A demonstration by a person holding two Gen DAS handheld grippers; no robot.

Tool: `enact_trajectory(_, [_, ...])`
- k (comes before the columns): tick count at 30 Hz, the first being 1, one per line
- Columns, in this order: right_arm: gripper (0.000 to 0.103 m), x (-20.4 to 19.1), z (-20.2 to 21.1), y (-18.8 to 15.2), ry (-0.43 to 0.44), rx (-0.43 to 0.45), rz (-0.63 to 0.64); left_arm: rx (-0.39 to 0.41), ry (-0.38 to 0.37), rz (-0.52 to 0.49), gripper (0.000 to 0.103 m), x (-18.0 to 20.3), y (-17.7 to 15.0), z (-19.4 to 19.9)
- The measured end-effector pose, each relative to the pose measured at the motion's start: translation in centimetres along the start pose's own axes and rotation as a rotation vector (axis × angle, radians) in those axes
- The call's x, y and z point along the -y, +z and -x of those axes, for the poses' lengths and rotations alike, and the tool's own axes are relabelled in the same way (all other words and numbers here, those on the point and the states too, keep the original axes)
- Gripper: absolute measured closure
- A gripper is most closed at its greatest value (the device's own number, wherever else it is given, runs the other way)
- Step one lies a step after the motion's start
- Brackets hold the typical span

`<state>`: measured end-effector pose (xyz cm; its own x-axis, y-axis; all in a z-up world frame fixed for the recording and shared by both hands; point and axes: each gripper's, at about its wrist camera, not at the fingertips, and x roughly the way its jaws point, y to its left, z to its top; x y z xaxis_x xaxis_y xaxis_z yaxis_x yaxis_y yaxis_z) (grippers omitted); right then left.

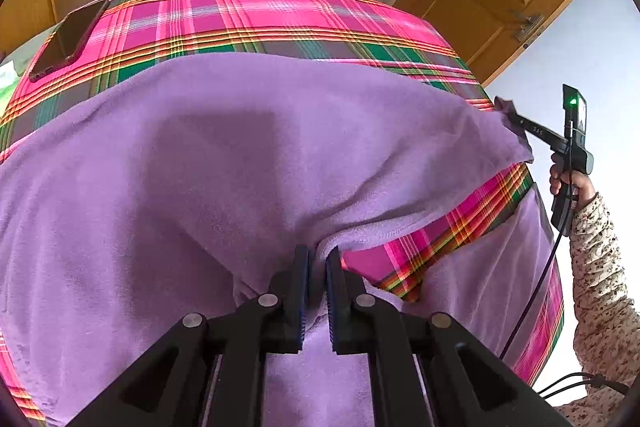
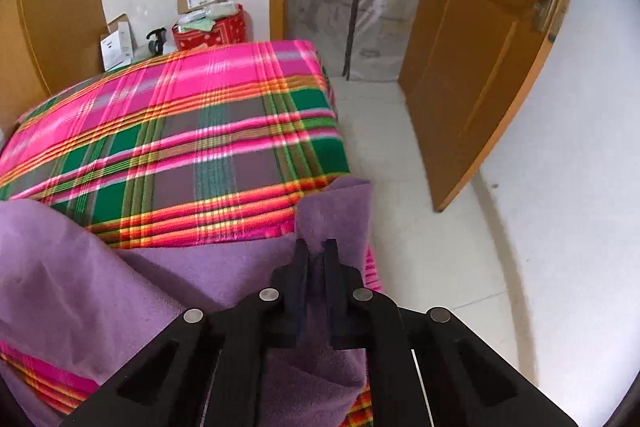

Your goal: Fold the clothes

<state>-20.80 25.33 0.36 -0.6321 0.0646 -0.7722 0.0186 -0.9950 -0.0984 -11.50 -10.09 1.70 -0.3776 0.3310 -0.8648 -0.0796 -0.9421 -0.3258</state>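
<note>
Beyond your grippers lies the plaid bedspread (image 1: 256, 23), over it the soft purple fleece cloth (image 1: 224, 155), its near fold clamped in your left gripper (image 1: 318, 259), its corner in your right gripper (image 2: 316, 251).

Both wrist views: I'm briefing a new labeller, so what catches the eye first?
The purple fleece cloth sprawls over the near part of a loud pink-and-green plaid bedcover. The left gripper pinches its near edge; the right gripper clamps a corner at the bed's side.
</note>
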Motion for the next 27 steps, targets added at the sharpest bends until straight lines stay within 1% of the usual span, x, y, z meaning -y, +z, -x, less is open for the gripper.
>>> enact_trajectory(4, [0.097,1.1,1.6,1.4,-0.057,0.105,-0.051,-0.002,0.001,-0.003,0.095,0.2,0.0,-0.2])
enact_trajectory(5, [0.097,1.4,1.6,2.0,-0.066,0.116,-0.059,-0.002,0.0,-0.004,0.095,0.3,0.0,-0.2])
enact_trajectory(7, [0.097,1.6,1.3,2.9,-0.065,0.111,-0.069,-0.003,-0.004,-0.006,0.095,0.5,0.0,-0.3])
enact_trajectory(9, [0.097,1.3,0.7,3.5,-0.078,0.104,-0.052,-0.003,-0.01,-0.006,0.095,0.6,0.0,-0.4])
enact_trajectory(13, [0.097,0.2,-2.0,4.1,-0.125,0.036,-0.025,-0.004,-0.009,-0.009,0.095,0.7,0.1,-0.4])
enact_trajectory(17, [0.095,0.2,-4.2,4.0,-0.143,-0.015,-0.021,-0.005,-0.007,-0.012,0.095,0.8,-0.2,-0.3])
enact_trajectory(19, [0.095,0.7,-4.6,3.7,-0.133,-0.029,-0.038,-0.006,-0.008,-0.01,0.095,0.8,-0.1,-0.3])
enact_trajectory(20, [0.092,1.1,-4.4,3.7,-0.114,-0.028,-0.061,-0.005,-0.009,-0.008,0.095,0.8,-0.1,-0.3])
enact_trajectory(22, [0.09,2.2,-3.5,3.5,-0.047,-0.009,-0.126,-0.004,-0.009,-0.009,0.095,0.8,-0.2,-0.3])
enact_trajectory(23, [0.086,2.7,-3.0,3.3,-0.011,0.002,-0.158,-0.003,-0.009,-0.008,0.095,0.9,-0.2,-0.3])
enact_trajectory(24, [0.079,3.2,-2.4,3.1,0.018,0.015,-0.184,-0.003,-0.009,-0.007,0.095,0.9,-0.2,-0.3])
enact_trajectory(25, [0.076,3.8,-1.8,2.8,0.042,0.023,-0.206,-0.002,-0.008,-0.007,0.095,0.9,-0.2,-0.3])
enact_trajectory(27, [0.063,4.8,-0.8,2.1,0.081,0.028,-0.247,0.0,-0.007,-0.008,0.095,1.0,-0.1,-0.3])
